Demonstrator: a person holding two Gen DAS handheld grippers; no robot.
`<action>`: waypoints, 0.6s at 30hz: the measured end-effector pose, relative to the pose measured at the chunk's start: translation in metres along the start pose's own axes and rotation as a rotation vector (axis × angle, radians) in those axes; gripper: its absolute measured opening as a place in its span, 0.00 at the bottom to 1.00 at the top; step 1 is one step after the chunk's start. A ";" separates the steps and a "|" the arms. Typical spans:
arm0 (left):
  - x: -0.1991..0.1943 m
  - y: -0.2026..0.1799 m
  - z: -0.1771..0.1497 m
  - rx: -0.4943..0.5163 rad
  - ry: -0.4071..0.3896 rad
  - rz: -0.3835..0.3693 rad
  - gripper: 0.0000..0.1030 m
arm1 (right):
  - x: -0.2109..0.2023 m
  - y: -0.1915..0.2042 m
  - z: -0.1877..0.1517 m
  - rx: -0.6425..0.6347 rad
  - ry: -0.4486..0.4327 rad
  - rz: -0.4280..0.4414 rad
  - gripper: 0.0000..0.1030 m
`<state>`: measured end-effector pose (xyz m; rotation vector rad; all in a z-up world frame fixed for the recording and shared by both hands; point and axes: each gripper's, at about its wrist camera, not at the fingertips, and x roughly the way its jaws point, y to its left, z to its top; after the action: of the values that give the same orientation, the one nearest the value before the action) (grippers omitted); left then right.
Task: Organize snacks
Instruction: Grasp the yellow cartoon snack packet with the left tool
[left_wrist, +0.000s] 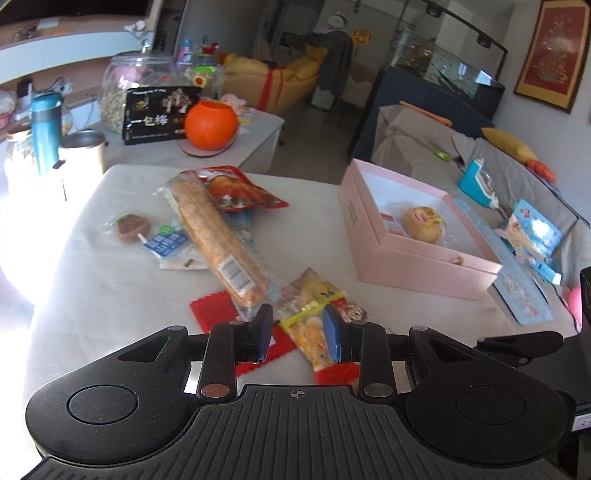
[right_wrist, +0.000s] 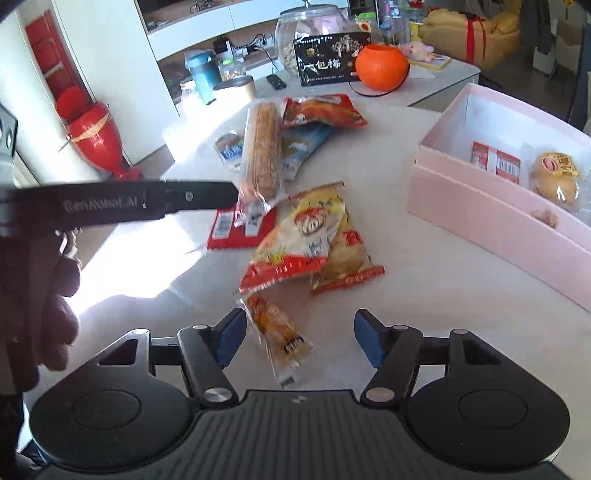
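Snack packs lie scattered on a white table (left_wrist: 110, 288). My left gripper (left_wrist: 298, 332) is open, its blue pads on either side of a yellow snack bag (left_wrist: 314, 325) lying on red packets (left_wrist: 214, 310). A long cracker tube (left_wrist: 218, 236) lies just beyond it. My right gripper (right_wrist: 299, 338) is open over a small orange wrapped snack (right_wrist: 275, 328), not closed on it. Two yellow-and-red bags (right_wrist: 314, 236) lie ahead of it. An open pink box (left_wrist: 417, 254) holds a wrapped bun (left_wrist: 423, 223); the box also shows in the right wrist view (right_wrist: 480, 206).
A red snack bag (left_wrist: 240, 192), a small chocolate snack (left_wrist: 131, 227) and blue packets (left_wrist: 166, 245) lie further back. A second table holds an orange pumpkin pot (left_wrist: 210, 125), a black box (left_wrist: 159, 112), a glass jar (left_wrist: 133, 85) and a teal flask (left_wrist: 46, 133). A sofa (left_wrist: 498, 173) stands right.
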<state>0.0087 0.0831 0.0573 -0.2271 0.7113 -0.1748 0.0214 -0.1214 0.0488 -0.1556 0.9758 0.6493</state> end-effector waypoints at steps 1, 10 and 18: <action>0.001 -0.004 -0.001 0.017 0.005 -0.002 0.32 | 0.003 -0.001 -0.004 -0.004 0.002 -0.043 0.63; 0.034 -0.032 -0.016 0.157 0.048 0.064 0.36 | -0.011 -0.062 -0.026 0.167 -0.104 -0.292 0.67; 0.031 -0.002 -0.018 0.192 0.064 0.229 0.37 | -0.009 -0.052 -0.039 0.131 -0.179 -0.380 0.76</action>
<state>0.0194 0.0708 0.0251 0.0437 0.7734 -0.0309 0.0198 -0.1829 0.0254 -0.1590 0.7855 0.2446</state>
